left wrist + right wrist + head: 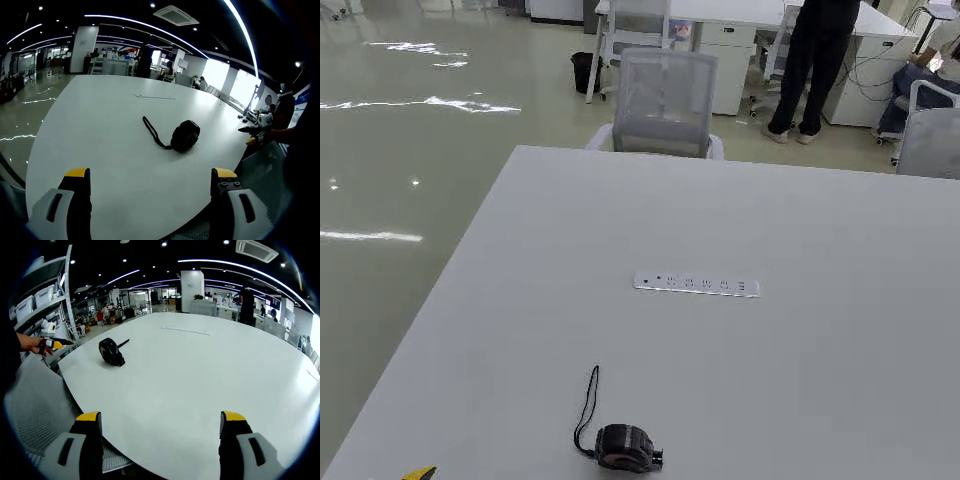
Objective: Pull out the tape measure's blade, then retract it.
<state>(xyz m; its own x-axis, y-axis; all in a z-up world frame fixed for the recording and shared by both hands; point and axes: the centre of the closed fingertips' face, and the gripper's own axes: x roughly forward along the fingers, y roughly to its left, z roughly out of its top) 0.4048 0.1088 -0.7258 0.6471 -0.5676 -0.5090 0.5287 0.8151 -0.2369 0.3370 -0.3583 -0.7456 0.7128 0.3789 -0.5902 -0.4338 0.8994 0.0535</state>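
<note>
The black tape measure (625, 447) lies on the white table (770, 380) near its front edge, blade fully in, its black wrist strap (588, 405) trailing away from me. My left gripper (152, 180) is open and empty, well short of the tape measure (185, 135). My right gripper (160, 422) is open too, with the tape measure (111, 351) far off to its left. A yellow fingertip (418, 473) of a gripper pokes in at the bottom left of the head view. Each gripper view also catches the other gripper, hand-held: the right gripper (255, 131) and the left gripper (52, 344).
A white power strip (696, 284) lies flat mid-table. A grey mesh chair (663, 100) stands at the far edge. Beyond it a person (810, 60) stands by white desks. Glossy floor (400, 180) runs along the table's left side.
</note>
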